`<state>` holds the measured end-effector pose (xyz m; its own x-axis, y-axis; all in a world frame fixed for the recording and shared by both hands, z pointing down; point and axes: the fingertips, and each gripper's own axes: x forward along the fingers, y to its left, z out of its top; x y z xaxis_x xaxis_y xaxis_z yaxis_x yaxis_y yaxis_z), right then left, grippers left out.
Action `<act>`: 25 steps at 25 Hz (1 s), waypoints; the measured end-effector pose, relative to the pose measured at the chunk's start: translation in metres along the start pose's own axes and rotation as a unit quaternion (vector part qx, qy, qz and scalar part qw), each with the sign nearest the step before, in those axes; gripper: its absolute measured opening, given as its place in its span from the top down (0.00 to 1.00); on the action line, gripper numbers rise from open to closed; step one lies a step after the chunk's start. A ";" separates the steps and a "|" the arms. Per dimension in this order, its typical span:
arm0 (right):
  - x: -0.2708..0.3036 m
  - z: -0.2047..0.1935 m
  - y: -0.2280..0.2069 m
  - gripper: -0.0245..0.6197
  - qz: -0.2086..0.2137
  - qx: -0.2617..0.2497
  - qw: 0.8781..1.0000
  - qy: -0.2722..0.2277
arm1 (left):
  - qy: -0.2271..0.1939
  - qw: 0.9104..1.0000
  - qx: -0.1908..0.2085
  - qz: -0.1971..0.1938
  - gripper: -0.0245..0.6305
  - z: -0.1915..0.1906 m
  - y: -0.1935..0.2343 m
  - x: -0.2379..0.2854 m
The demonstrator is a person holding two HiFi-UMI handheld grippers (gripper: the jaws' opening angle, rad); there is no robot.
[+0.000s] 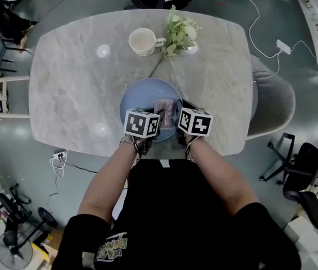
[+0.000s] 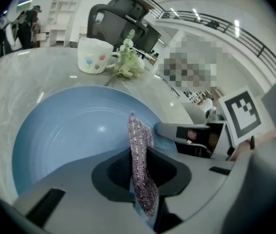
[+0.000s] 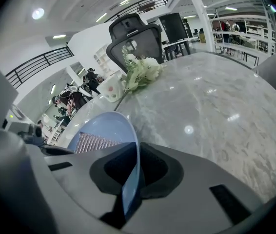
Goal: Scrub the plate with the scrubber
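A light blue plate (image 1: 142,97) lies on the marble table (image 1: 69,83) near its front edge. In the left gripper view the pink-silver mesh scrubber (image 2: 140,165) stands upright between the jaws of my left gripper (image 2: 145,179), which is shut on it over the plate's near side (image 2: 69,130). From the head view the scrubber (image 1: 164,112) rests on the plate's right half, between the two marker cubes. My right gripper (image 3: 133,174) has the plate's rim (image 3: 128,150) between its jaws and grips it at the near right edge. The scrubber (image 3: 96,143) shows just left of it.
A cream mug (image 1: 143,41) and a sprig of white flowers (image 1: 178,34) stand on the far side of the table. A grey chair (image 1: 274,103) sits at the table's right end. My arms reach over the front edge (image 1: 91,148).
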<state>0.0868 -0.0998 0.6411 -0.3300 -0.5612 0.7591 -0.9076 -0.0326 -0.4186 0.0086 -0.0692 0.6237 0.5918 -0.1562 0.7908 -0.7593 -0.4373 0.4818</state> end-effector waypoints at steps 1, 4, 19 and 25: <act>-0.001 0.000 0.001 0.90 0.001 -0.004 1.000 0.001 | -0.011 1.000 -0.022 -0.004 0.84 0.003 0.004 -0.003; -0.003 -0.001 0.004 0.91 0.003 -0.011 1.000 0.000 | -0.033 0.997 -0.067 -0.010 0.84 0.013 0.016 -0.008; -0.004 -0.002 0.006 0.92 0.006 -0.031 0.999 -0.004 | -0.009 0.999 0.015 0.047 0.84 0.036 0.030 0.012; -0.003 -0.002 0.004 0.92 0.006 -0.033 0.999 -0.005 | -0.008 0.996 0.040 0.083 0.84 0.042 0.051 0.001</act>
<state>0.0831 -0.0969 0.6381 -0.3391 -0.5689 0.7493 -0.9188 0.0292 -0.3936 -0.0184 -0.1286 0.6337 0.4647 -0.2464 0.8505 -0.8232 -0.4741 0.3125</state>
